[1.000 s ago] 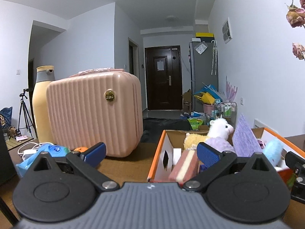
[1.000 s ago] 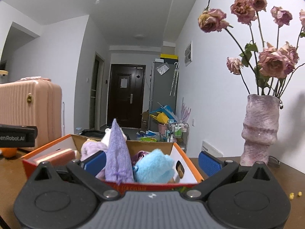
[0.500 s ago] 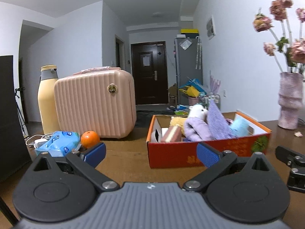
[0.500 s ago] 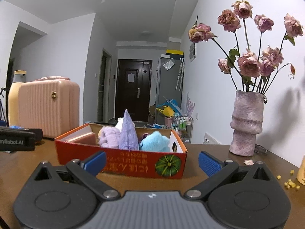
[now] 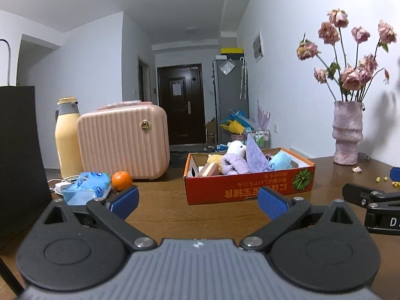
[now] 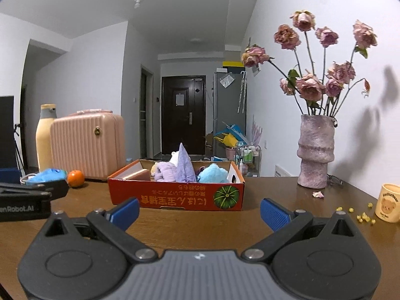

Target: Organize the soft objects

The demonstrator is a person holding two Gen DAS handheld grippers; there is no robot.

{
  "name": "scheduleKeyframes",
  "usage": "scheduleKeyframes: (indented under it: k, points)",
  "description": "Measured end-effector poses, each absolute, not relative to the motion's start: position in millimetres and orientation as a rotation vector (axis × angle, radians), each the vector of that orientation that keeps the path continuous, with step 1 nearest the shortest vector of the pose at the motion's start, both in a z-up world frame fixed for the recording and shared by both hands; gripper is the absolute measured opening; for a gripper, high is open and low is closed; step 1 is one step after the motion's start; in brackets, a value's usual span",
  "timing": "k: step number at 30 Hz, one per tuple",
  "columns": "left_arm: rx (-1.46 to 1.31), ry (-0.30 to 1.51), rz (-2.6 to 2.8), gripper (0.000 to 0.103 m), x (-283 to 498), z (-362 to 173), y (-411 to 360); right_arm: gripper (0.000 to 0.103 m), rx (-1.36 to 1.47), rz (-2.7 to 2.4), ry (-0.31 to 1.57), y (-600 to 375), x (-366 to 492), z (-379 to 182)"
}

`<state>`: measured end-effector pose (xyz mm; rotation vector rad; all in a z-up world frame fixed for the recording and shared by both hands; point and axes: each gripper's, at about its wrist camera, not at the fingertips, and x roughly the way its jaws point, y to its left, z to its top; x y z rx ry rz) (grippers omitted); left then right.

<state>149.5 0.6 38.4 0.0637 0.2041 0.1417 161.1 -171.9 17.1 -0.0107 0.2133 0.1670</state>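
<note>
Red cardboard fills much less of both views than it did a second ago — the box [image 5: 250,185] that loomed right at the fingertips now sits at mid-frame, centre right in the left wrist view and centre in the right wrist view [image 6: 176,197], with a stretch of bare brown table [image 6: 200,221] between it and the claws. Both grippers have pulled back from it. The left gripper [image 5: 197,201] and the right gripper [image 6: 198,211] each stand with blue pads spread wide and nothing between them. Inside the box, the soft things stand packed together: a white plush animal [image 5: 236,148], a lilac plush [image 5: 233,165], a purple cloth [image 5: 255,156] poking up in a point, a light blue fluffy piece [image 6: 213,173] and a striped sponge-like block [image 5: 208,168] at the left end. I judge this retreat to mark the end of the sorting, since no soft item shows loose on the table — only an orange [image 5: 121,180] and a blue packet [image 5: 86,187] at lower left, beside a pink case [image 5: 122,141].
</note>
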Motion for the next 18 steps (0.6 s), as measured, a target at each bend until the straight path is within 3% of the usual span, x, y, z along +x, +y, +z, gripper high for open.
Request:
scheduleKeyframes:
  k: [18]
  points:
    - [0.048,0.161,0.127,0.103,115.8,43.6,-3.5,0.103,0.020,0.138,0.151,-190.1,117.3,30.0]
